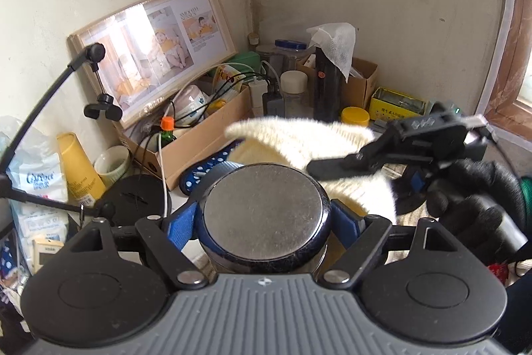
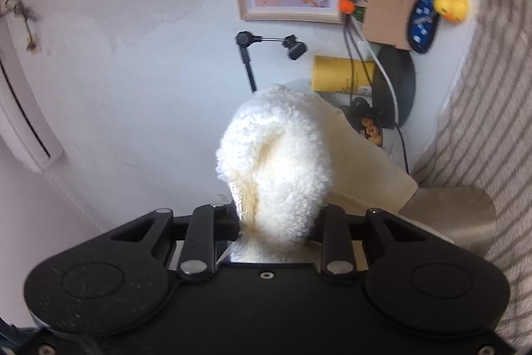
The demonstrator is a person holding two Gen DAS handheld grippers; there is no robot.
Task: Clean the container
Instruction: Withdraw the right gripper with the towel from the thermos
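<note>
While both grippers are loaded, the scene reads as follows —

Container: a steel container [image 1: 264,212] with a flat brushed end facing the left wrist camera, at the centre of that view; in the right wrist view only a dull metal edge of it [image 2: 459,215] shows at the lower right

Left gripper: the left gripper [image 1: 266,222] is closed around the container's sides, blue pads [image 1: 181,225] pressed to the wall on either flank

Right gripper: the right gripper [image 2: 276,222] is closed on a fold of the cloth, its jaws almost together; seen from the left wrist view it reaches in from the right of the frame [image 1: 335,167], held by a black-gloved hand [image 1: 472,202]

Cloth: a cream terry cloth [image 2: 276,155], bunched above the jaws and draped at the container's far rim [image 1: 299,138]; whether it touches the metal cannot be told

Handling, container: judged rigid, smooth and likely slippery; a grip across the round wall, as now, suits it, since the flat end offers no purchase

Handling, cloth: judged soft, light and limp; a pinch on a thick fold should hold during rubbing

Risk: the can may rotate or slide between the pads under wiping pressure

Background: framed photograph [image 1: 149,45], cardboard box [image 1: 199,135] and yellow tube [image 1: 78,172] on a cluttered surface
</note>
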